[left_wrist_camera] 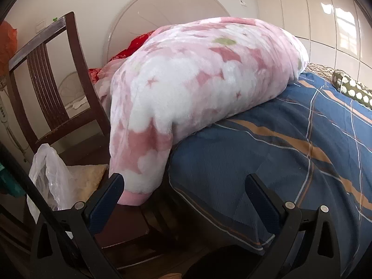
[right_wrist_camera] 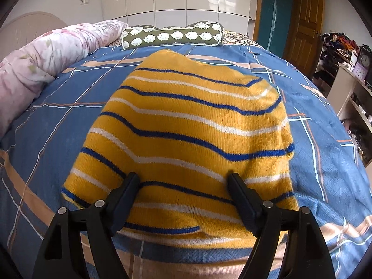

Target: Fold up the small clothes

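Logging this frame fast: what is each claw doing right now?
Left claw: open, holding nothing, aimed at the bed edge.
Right claw: open over the yellow striped sweater, not gripping it.

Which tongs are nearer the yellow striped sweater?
Right. The right tongs hang open directly over the sweater near its front edge. The left tongs point at the pink blanket by the chair; their view shows no sweater.

Pink floral blanket (left_wrist_camera: 197, 88) rolled along blue plaid bedspread (left_wrist_camera: 290, 162). Wooden chair (left_wrist_camera: 46, 76) beside bed, plastic bag (left_wrist_camera: 48, 174) on seat. Sheep-print bolster (right_wrist_camera: 173, 37) near headboard (left_wrist_camera: 162, 7).
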### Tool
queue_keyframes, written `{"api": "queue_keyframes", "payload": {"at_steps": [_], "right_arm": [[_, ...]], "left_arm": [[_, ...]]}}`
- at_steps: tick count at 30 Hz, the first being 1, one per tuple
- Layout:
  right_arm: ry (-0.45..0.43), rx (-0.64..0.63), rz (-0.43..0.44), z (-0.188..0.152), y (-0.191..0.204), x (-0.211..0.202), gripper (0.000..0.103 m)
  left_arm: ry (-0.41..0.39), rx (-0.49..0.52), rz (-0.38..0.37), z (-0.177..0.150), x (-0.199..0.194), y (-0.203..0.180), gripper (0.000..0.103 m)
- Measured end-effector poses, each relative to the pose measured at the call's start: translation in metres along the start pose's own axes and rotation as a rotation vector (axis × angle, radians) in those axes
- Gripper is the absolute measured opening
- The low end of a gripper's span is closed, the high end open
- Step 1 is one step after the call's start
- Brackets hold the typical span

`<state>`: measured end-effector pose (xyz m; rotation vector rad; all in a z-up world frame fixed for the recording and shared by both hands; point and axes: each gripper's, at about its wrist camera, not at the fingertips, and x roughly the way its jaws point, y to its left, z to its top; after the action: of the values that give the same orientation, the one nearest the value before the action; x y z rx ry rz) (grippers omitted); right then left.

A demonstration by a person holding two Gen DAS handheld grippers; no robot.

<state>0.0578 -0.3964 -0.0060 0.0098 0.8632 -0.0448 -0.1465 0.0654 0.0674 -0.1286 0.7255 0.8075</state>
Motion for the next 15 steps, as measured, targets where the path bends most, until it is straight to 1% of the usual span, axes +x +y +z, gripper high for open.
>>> {"api": "queue_keyframes", "payload": {"at_steps": [8, 15], "right_arm": [[0.002, 0.001, 0.002, -0.002, 0.0, -0.002, 0.082], [0.015, -0.017, -0.008, -0.009, 0.002, -0.011, 0.082]], "left_arm": [[0.015, 0.022, -0.007, -0.002, 0.003, -0.005, 0.103], [0.028, 0.031, -0.015, -0.003, 0.006, -0.007, 0.103]]}}
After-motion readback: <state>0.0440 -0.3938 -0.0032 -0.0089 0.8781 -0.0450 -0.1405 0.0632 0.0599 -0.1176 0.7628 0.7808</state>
